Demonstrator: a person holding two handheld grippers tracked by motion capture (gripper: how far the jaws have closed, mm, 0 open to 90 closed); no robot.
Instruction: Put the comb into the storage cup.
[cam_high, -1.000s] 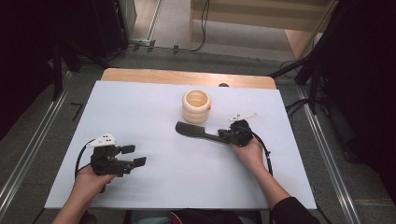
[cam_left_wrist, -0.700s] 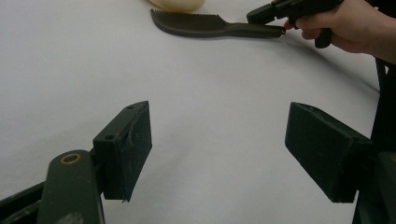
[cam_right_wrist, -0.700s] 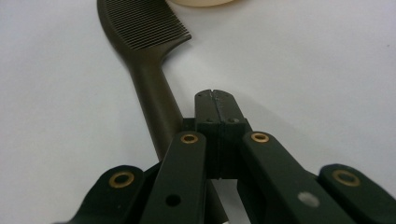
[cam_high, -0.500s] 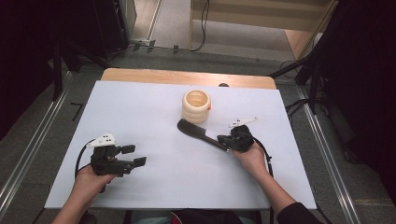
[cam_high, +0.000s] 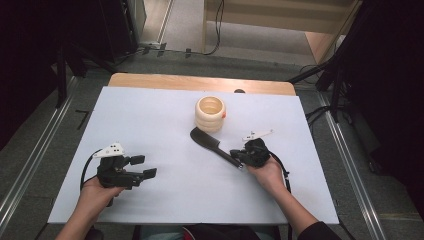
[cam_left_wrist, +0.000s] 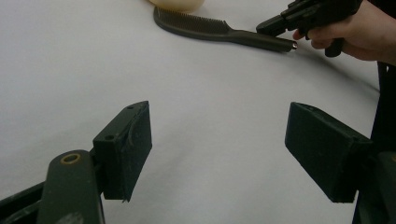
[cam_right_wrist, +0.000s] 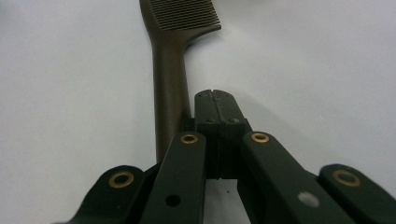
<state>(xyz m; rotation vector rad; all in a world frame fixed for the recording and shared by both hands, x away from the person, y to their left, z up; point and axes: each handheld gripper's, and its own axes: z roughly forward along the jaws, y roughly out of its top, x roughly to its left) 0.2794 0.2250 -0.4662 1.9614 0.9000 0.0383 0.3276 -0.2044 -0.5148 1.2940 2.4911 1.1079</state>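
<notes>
Black plastic is what the comb (cam_high: 212, 143) is made of; it is seen lying flat on the white table (cam_high: 150, 120), just right of the middle of the high view, under the cream ring stack (cam_high: 210, 113). The right gripper (cam_high: 239, 159) is held at the comb's handle end with its jaws pressed together, beside the handle. The left gripper (cam_high: 142, 167), at lower left, is held with jaws wide apart.

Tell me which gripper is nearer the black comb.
Right. The right gripper sits shut beside the end of the comb handle; the left gripper stands open, well off toward the table's left.
</notes>
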